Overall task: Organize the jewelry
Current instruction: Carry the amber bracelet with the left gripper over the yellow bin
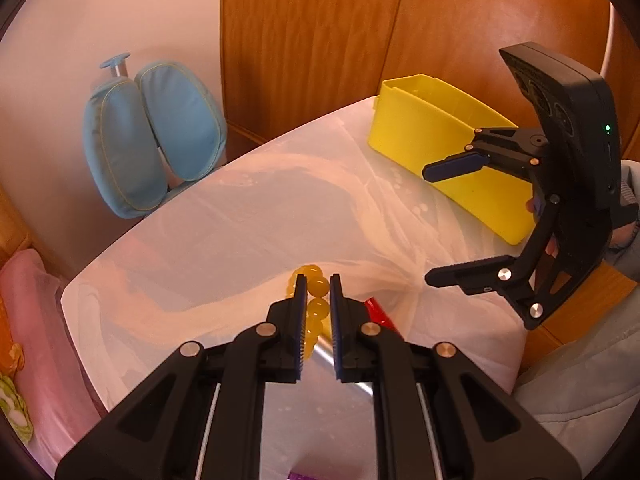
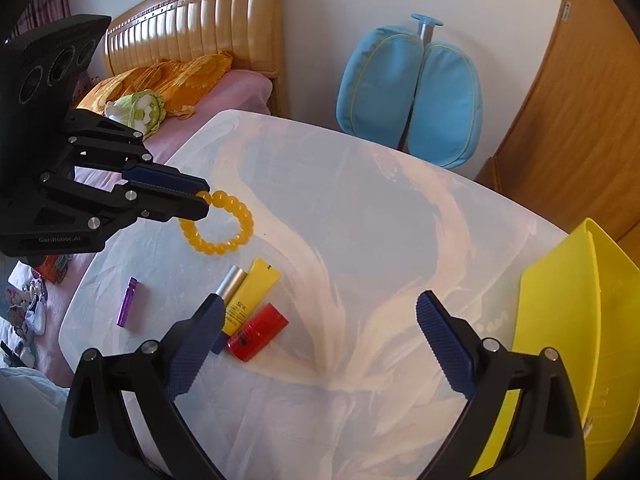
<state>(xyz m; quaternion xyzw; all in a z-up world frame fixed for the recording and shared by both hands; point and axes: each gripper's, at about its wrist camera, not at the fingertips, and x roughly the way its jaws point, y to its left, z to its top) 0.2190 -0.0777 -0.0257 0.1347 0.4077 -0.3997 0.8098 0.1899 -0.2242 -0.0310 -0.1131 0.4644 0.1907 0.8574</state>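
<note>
A bracelet of yellow beads (image 2: pixel 224 224) hangs above the white table cloth (image 2: pixel 360 208), pinched at one side by my left gripper (image 2: pixel 202 200), which is shut on it. In the left wrist view the same beads (image 1: pixel 316 304) sit between the blue pads of the left gripper (image 1: pixel 318 280). My right gripper (image 2: pixel 320 312) stands wide open with nothing between its fingers, low over the near side of the table; it also shows at the right of the left wrist view (image 1: pixel 432 224). A yellow bin (image 1: pixel 440 148) stands at the table's far right corner.
On the cloth lie a purple tube (image 2: pixel 128 302), a silver-capped stick (image 2: pixel 231 284), a yellow tube (image 2: pixel 250 296) and a red case (image 2: pixel 258 332). A blue chair back (image 2: pixel 408 96) stands behind the table, a bed (image 2: pixel 224 84) to the left, wooden doors (image 1: pixel 320 40) beyond.
</note>
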